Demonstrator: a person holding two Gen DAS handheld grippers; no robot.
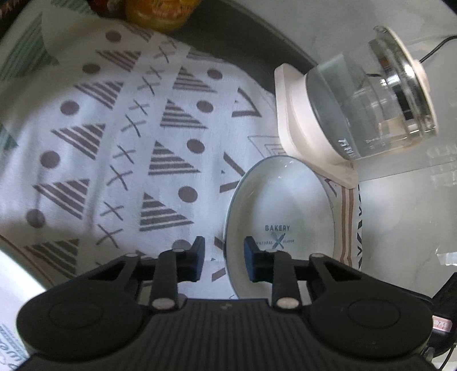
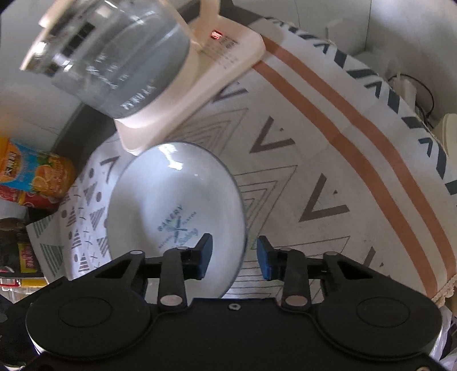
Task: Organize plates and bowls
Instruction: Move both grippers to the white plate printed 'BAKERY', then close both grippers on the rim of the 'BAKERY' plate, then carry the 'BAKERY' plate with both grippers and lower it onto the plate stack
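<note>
Seemingly alone on the patterned tablecloth (image 1: 120, 148), a white plate (image 1: 281, 217) printed with "BAKERY" lies in the lower right of the left wrist view, just below a glass kettle (image 1: 368, 100) on its cream base. The left gripper (image 1: 224, 258) sits low in the frame with its jaws parted moderately and nothing between them; its right finger overlaps the plate's near left edge, though whether it touches cannot be told. An orange jar (image 1: 160, 12) is cut off at the top edge, and the kettle's far side blurs into glare.

From the right wrist view, the same plate (image 2: 174, 199) fills the middle left of the frame, its far rim just beside the kettle base (image 2: 182, 94). The right gripper (image 2: 234, 258) is likewise open and empty, and the plate's right rim runs down between its two fingers, so it looks poised to pinch that edge. The plate's near rim is hidden behind the gripper body. Bottles and packets at the left edge (image 2: 34, 174) are partly cut off.

The plate is probably glazed ceramic: stiff, fairly heavy, slick and breakable. A firm pinch on the rim, well seated on the pads, seems safest, and with grippers at opposite edges a two-sided lift looks sensible. No bowls or other plates show in either view.
</note>
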